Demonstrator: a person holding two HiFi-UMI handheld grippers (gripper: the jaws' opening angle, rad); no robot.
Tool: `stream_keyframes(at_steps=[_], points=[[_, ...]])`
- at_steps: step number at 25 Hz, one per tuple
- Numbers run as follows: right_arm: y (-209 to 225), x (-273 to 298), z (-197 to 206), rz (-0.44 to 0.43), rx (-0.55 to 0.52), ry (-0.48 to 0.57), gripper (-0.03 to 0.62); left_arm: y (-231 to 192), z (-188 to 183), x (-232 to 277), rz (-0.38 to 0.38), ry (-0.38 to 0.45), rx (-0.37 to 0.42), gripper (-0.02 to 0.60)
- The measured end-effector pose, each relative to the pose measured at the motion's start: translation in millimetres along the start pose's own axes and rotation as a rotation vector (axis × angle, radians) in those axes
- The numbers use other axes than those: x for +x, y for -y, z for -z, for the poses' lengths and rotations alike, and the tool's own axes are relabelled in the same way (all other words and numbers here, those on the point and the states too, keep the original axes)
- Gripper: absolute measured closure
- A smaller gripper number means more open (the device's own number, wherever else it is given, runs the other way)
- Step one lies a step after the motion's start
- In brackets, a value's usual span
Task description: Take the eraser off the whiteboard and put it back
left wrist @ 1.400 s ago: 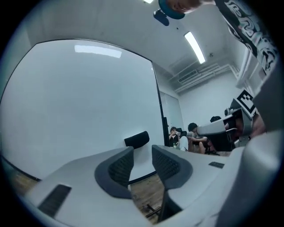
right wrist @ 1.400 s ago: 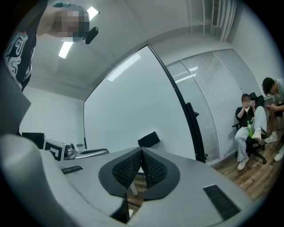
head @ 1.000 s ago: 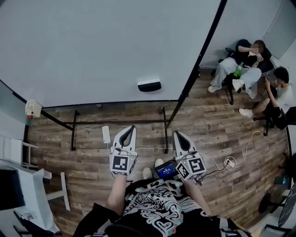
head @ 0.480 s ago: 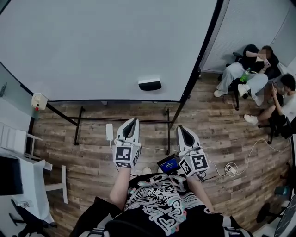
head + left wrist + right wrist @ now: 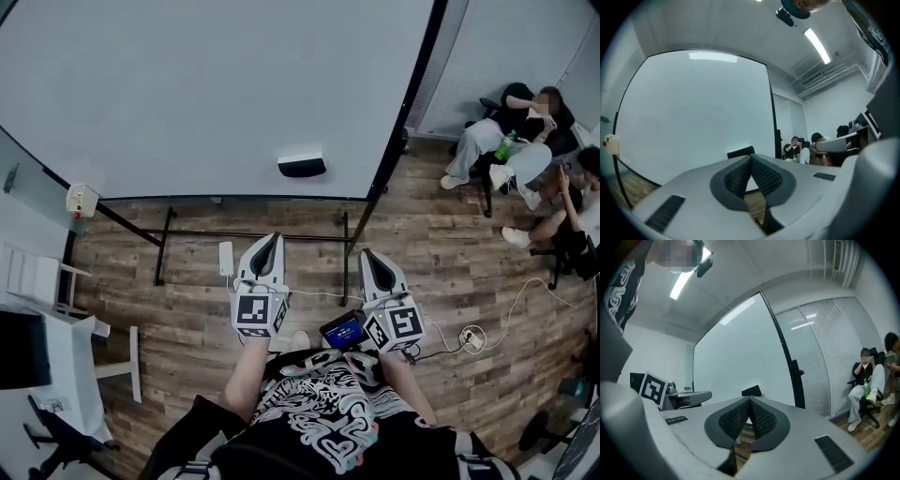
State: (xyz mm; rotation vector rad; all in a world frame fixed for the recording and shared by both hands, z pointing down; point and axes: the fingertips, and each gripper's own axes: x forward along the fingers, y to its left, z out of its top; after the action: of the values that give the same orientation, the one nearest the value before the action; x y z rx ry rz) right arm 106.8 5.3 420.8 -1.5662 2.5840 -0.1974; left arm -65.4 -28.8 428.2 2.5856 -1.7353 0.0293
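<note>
Eraser: a small dark block with a paler top, the eraser (image 5: 302,166) sat on the whiteboard (image 5: 187,94) low down, close above the bottom edge and toward the right side, with bare board all round it.
Left gripper: the left gripper (image 5: 271,240) was held level and aimed at the board, its pads pressed together on nothing, well short of the eraser.
Right gripper: the right gripper (image 5: 367,253) was just beside the left one and likewise level, its pads closed tip to tip and empty.
Weight: judged light – one gripper looked enough to carry it.
Stiffness: probably a hard plastic shell with a soft felt face against the board; the felt itself did not show.
Hold on the board: it hung there with no ledge under it, so likely magnetic, and a short firm pull straight off seemed called for.
Where to grip: on the rigid shell, across its narrower span, near the middle so it would not pivot – the jaws needed to be spread first.
Slip risk: smooth plastic sides, so a square, centred pinch seemed safer than a corner hold.
</note>
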Motion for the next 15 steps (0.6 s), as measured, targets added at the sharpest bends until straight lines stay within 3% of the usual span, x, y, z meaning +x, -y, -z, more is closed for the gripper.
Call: stream_keyframes(at_steps=[4,9,15], points=[[-4.5,2.2,4.1,-0.017,0.001,-0.009,0.58,0.3,4.5,-2.2,0.002,-0.035,0.041,0.552],[-6.8,0.1,7.3,-0.02,0.003,-0.018,0.58,4.9,-1.6,-10.0,0.009,0.001,0.089,0.552],[-1.6,-2.7,8.4,0.0,0.002,-0.019,0.58,6.4,1.3,-7.2,0.017,-0.002,0.054,0.552]])
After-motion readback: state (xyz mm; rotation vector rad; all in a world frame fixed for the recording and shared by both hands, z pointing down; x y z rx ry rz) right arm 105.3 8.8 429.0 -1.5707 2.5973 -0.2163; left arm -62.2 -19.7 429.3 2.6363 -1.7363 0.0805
